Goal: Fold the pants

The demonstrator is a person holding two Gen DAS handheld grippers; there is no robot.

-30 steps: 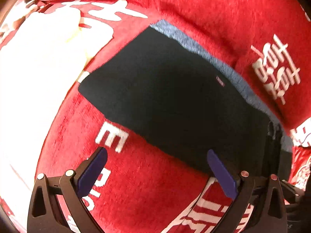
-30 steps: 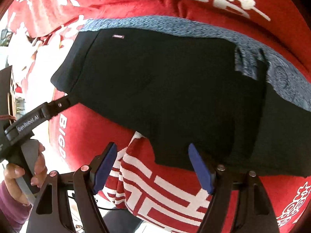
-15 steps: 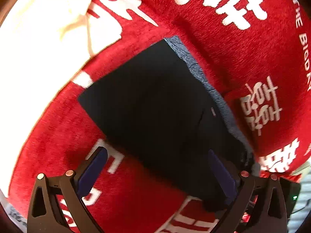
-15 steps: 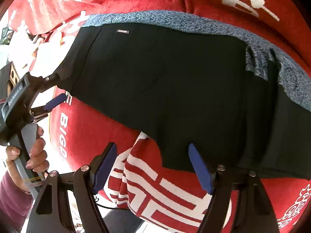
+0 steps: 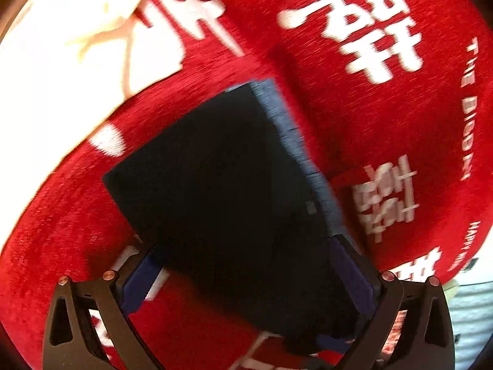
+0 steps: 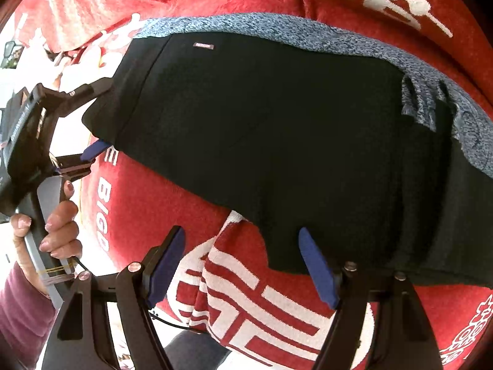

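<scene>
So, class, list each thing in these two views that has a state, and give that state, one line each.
pants: folded flat on the blanket, grey waistband at the far edge.
left gripper: open, fingers astride the pants' near end.
right gripper: open, at the pants' near edge, gripping nothing.
red blanket: spread out, rumpled.

Pants point(image 6: 277, 141) are showing as matt black cloth, smooth, with a speckled blue-grey knit lining point(image 6: 308, 35) peeking along the edge. Blanket point(image 5: 385, 129) underneath is looking like fuzzy red pile cloth with white woven lettering. Right gripper point(image 6: 242, 266) is showing matt black plastic arms, blue rubbery-looking pads point(image 6: 317, 268) and shiny metal pins.
</scene>
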